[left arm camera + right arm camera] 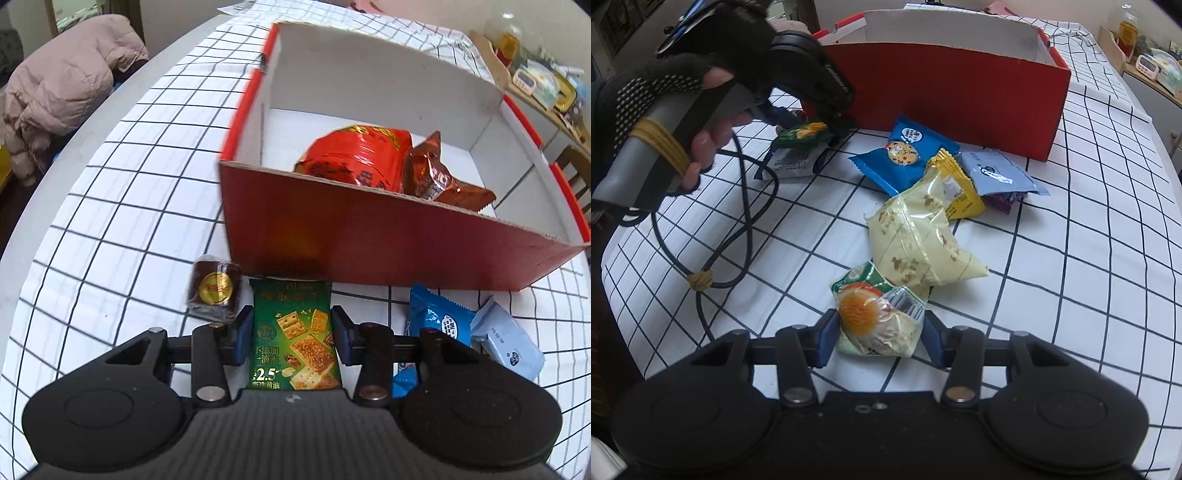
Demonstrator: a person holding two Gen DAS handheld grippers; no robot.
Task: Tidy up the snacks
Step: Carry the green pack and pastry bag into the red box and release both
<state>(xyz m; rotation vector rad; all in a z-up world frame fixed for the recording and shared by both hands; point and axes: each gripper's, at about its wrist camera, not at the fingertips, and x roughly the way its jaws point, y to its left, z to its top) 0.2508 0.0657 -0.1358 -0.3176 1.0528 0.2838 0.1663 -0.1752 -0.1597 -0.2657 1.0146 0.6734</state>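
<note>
The left gripper (pixel 293 334) is seen with its jaws closed against both side edges of a green cracker packet (pixel 295 336), which is pinched just in front of the red box (pixel 369 243). In the right wrist view the same packet (pixel 803 134) is seen raised slightly off the desk (pixel 1071 295), held by the gloved left hand (pixel 665 122). A dark round snack with a gold label (pixel 214 291) lies just left of the packet. A blue cookie packet (pixel 436 325) and a pale blue packet (pixel 509 339) lie to its right, near the box wall. Inside the box an orange-red bag (pixel 358 155) and a brown wrapper (pixel 439 177) are found, touching each other.

The right gripper (pixel 881 338) is recorded with its jaws set against both sides of a small pale green packet with an orange picture (pixel 875 317), low over the checked cloth. Just beyond it lies a cream bag (pixel 916 236), with a yellow packet (pixel 960 192) behind that.
</note>
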